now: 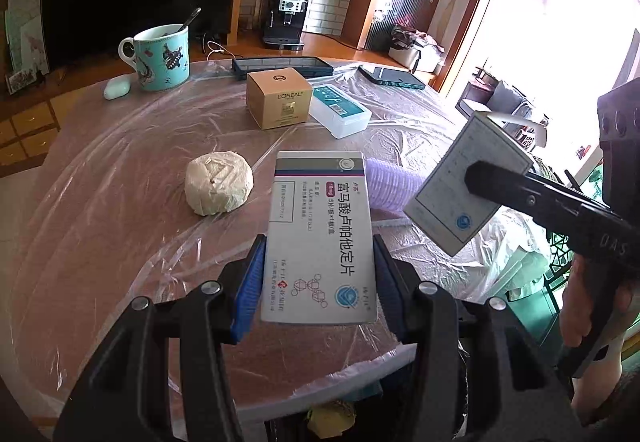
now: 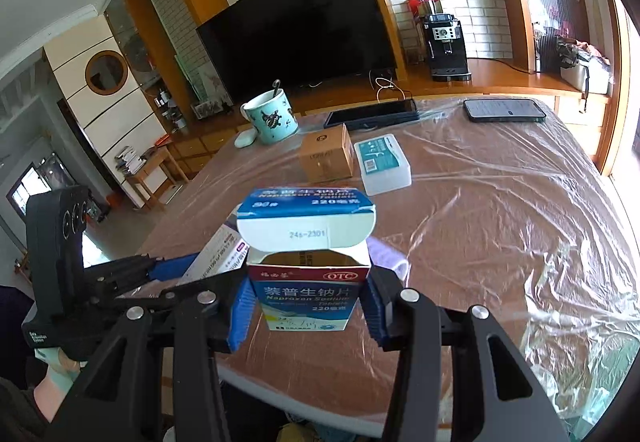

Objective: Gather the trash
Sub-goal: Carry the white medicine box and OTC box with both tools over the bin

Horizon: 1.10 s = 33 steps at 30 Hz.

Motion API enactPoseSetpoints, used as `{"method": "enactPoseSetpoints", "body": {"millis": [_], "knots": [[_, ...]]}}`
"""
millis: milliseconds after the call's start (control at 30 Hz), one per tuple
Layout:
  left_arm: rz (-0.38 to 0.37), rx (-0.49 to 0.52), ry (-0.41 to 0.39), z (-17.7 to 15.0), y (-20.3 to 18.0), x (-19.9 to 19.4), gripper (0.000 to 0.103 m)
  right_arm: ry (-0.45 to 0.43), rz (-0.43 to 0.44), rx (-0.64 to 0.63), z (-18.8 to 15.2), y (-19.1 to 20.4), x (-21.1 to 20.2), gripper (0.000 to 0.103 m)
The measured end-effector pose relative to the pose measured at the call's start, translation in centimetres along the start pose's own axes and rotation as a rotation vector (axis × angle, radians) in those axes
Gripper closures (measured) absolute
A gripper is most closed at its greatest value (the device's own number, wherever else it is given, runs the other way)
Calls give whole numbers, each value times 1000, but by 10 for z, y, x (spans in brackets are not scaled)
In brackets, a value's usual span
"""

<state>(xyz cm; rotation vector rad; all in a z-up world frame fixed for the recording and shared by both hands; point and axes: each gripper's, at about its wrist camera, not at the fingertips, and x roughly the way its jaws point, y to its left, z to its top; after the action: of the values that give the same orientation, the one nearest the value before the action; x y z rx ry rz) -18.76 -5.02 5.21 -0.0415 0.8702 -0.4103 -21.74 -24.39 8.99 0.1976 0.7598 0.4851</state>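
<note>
Plastic-covered worktop [image 1: 120, 170]: holds a crumpled off-white paper ball [image 1: 219, 183].
Left hand-held gripper [image 1: 319, 274]: blue pads clamp a white flat medicine box [image 1: 320, 234] above the worktop.
Right hand-held gripper [image 2: 306, 308]: grips an open blue-and-white tablet carton [image 2: 307, 282], flap up.

Shiny, crinkly clear plastic sheet [image 2: 500, 202] covers the table. Both pill boxes [image 1: 320, 238] [image 2: 308, 294] are smooth cardboard. The cup [image 1: 162, 58] is glossy.
</note>
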Motion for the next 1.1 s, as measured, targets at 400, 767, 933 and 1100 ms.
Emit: {"method": "enactPoseSetpoints", "body": {"millis": [400,767,933,1100], "knots": [[-6,-16,-15,-12,-1,-12,51,10,15,-25,-15,6,-12,58],[-18,6,-10,-25,-8,-22,51,34,30,-34,-35,8,-24,58],[-25,20,-4,-32,-12,-26,51,40,29,-37,-43,9,-30,58],[-30,34,1,-39,-17,-32,51,46,29,-40,-50,12,-34,58]]}}
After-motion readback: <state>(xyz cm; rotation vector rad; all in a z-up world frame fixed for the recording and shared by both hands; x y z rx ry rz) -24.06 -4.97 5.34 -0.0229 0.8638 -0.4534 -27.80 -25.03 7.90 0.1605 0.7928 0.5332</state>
